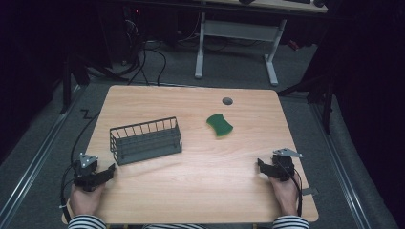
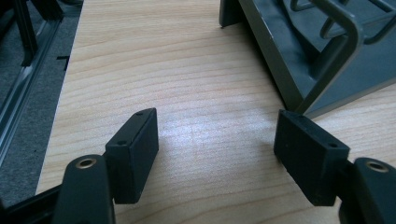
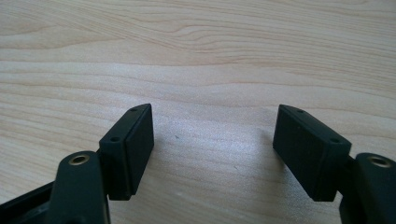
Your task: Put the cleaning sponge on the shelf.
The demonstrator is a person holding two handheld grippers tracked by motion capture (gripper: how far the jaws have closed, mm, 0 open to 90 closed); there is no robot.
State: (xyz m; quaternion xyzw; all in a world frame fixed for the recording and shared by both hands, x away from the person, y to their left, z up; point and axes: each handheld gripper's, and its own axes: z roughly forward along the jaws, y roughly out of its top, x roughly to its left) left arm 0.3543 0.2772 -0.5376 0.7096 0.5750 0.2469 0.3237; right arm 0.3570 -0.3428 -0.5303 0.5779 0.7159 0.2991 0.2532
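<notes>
Scene: a person in striped sleeves sits at a pale wooden bench [image 1: 200, 191], one hand-held gripper in each hand, both resting near the bench's near edge
Left gripper [image 1: 111, 170]: its fingers [image 2: 133, 151] stand wide apart with only bare wood between them; released, holding nothing
Right gripper [image 1: 261, 165]: its fingers [image 3: 128, 149] are likewise spread over bare wood; released, holding nothing
Wire basket [image 1: 145, 140]: dark grey, oblong, upright; just ahead of the left fingers and a little to their right; in the left gripper view its corner and base plate loom close beyond the right-hand finger, apart from it
Sponge [image 1: 219, 124]: green, with waisted sides, lying flat; well ahead of the right fingers and off to their left; apart from the basket, on its right
How the sponge should handle: likely light and soft, yielding under a pinch; not fragile, not slippery; best taken across its narrow waist, fingers coming down from above
How the basket should handle: likely stiff and light, metal wire; thin bars may slip in flat pads; a grip over the top rim of a long side seems surest
Empty or not: nothing can be seen inside the basket from the high view
</notes>
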